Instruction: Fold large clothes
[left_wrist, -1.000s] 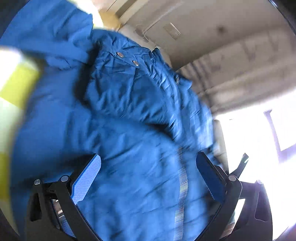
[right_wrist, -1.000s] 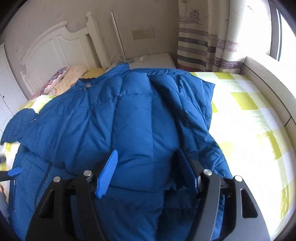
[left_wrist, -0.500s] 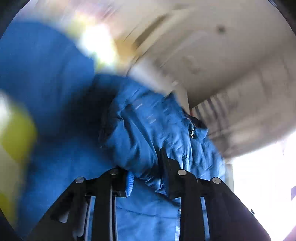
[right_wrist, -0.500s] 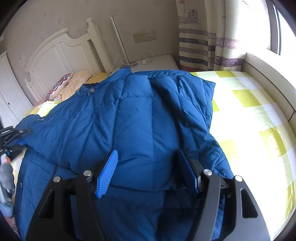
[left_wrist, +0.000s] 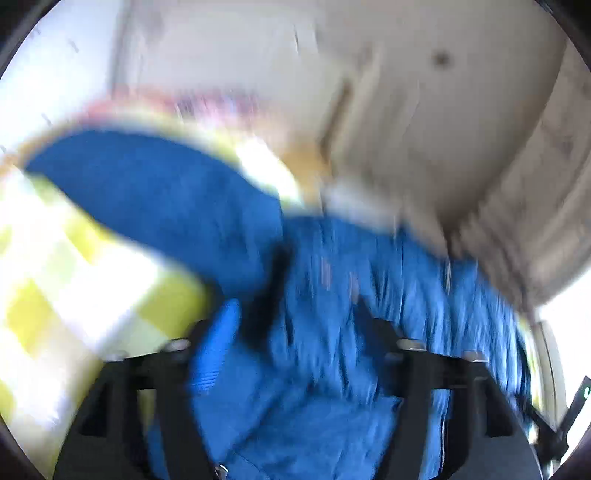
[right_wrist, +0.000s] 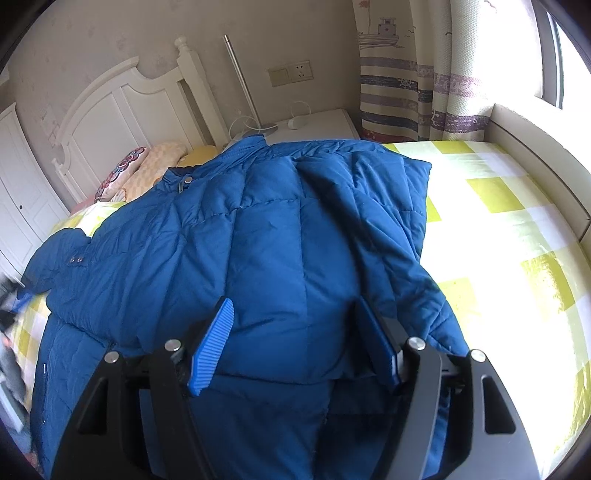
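Note:
A large blue quilted puffer jacket (right_wrist: 266, 236) lies spread on the yellow-and-white checked bed (right_wrist: 517, 221), both sleeves folded in over the body. My right gripper (right_wrist: 295, 332) hovers open just above the jacket's near part, holding nothing. The left wrist view is heavily blurred by motion. There the jacket (left_wrist: 332, 295) fills the lower middle. My left gripper (left_wrist: 295, 325) has its jaws apart over the fabric, with the blue left pad (left_wrist: 216, 347) visible. The left sleeve cuff (right_wrist: 62, 254) lies at the jacket's left edge.
A white headboard (right_wrist: 122, 110) and patterned pillows (right_wrist: 147, 170) stand at the far end. A white nightstand (right_wrist: 314, 123) with a lamp pole is behind the jacket. Striped curtains (right_wrist: 406, 74) and a window ledge (right_wrist: 535, 147) run along the right.
My left gripper was open, shut on jacket fabric half a second ago, and now has opened while swinging. The left sleeve now lies across the jacket. My right gripper stayed open and nearly still.

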